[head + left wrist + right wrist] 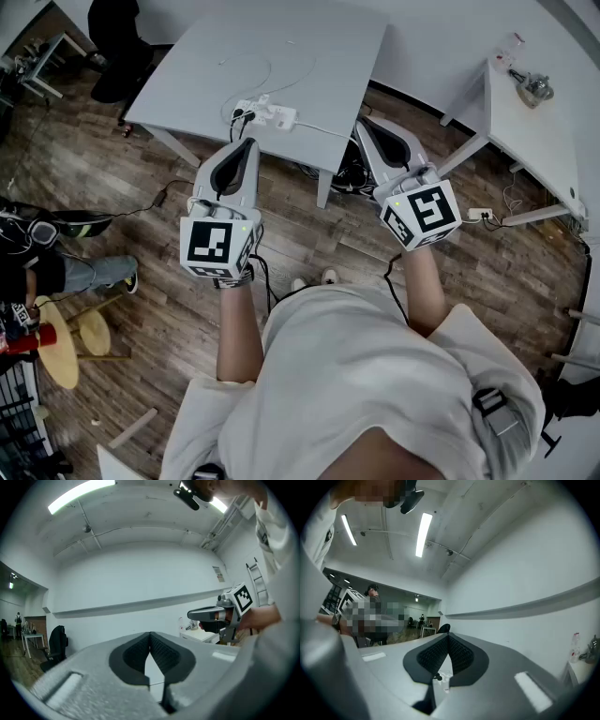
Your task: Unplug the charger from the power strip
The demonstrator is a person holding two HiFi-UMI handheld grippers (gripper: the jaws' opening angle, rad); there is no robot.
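While the person stands a step back from the table (309, 47), I count two claws, two tables, and one power strip (262, 111) on the nearer table. The second table (525, 131) stands off to the right. The left claw (247, 142) and right claw (362, 122) are held out level in front of the body, side by side and well apart. Both forearms are stretched forward and each marker cube faces up. Each claw's own camera shows its dark ribbed pads pressed together at the tip with nothing between them, so both are closed and empty.

That strip is white and lies near the table's front edge, just beyond the left claw's tip and not touched by either claw. A white charger block (284, 117) sits at its right end with a thin white cable trailing off to the right. A black plug (241, 118) sits at its left end. More white cord loops across the tabletop behind it.
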